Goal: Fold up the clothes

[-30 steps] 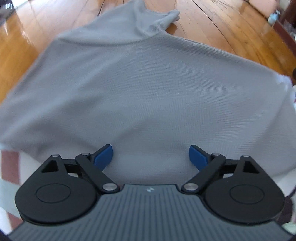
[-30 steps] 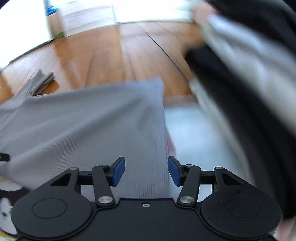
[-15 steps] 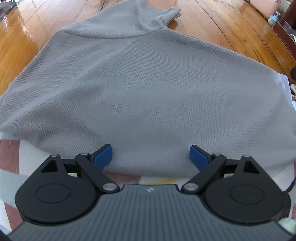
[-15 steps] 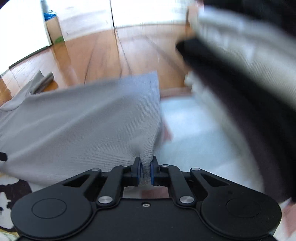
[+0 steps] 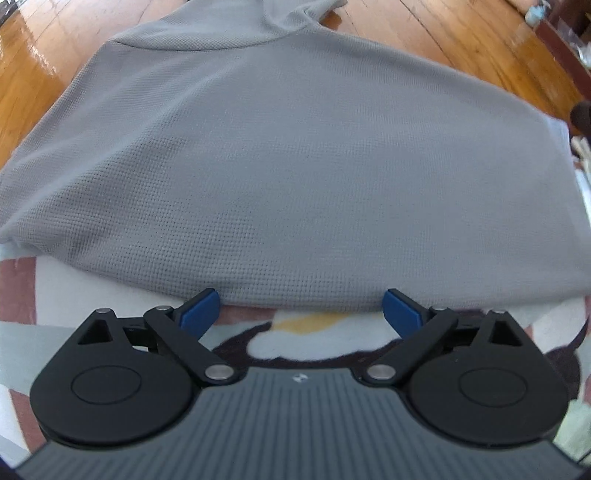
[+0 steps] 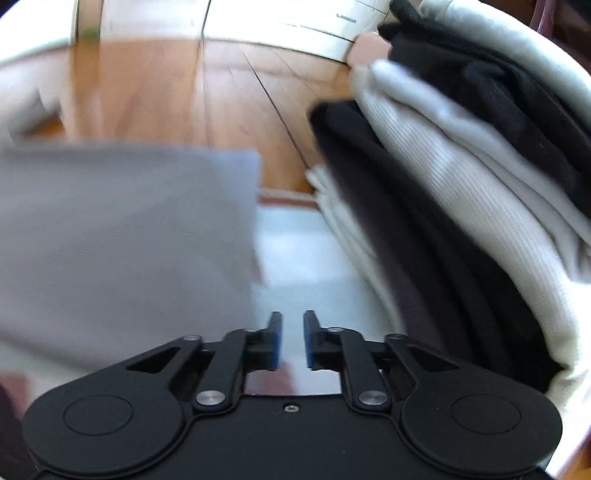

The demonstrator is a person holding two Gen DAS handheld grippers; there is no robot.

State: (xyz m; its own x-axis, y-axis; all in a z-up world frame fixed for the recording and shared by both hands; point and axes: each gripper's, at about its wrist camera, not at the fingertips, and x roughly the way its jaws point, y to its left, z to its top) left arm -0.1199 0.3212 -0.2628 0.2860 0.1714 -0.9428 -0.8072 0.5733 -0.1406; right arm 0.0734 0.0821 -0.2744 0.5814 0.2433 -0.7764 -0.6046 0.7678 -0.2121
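Now right tongs (image 6: 292,339) just reopened, empty; left tongs (image 5: 301,312) wide, empty.

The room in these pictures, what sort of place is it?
Most likely a room in a home. There is a polished wooden floor, a patterned rug with a grey shirt spread on it, and a pile of folded black and white clothes beside it.

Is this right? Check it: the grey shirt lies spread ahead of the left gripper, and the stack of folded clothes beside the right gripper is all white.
Not all white. The right wrist view shows the stack of folded clothes alternating black and white layers. The grey shirt does lie spread ahead of the left gripper.
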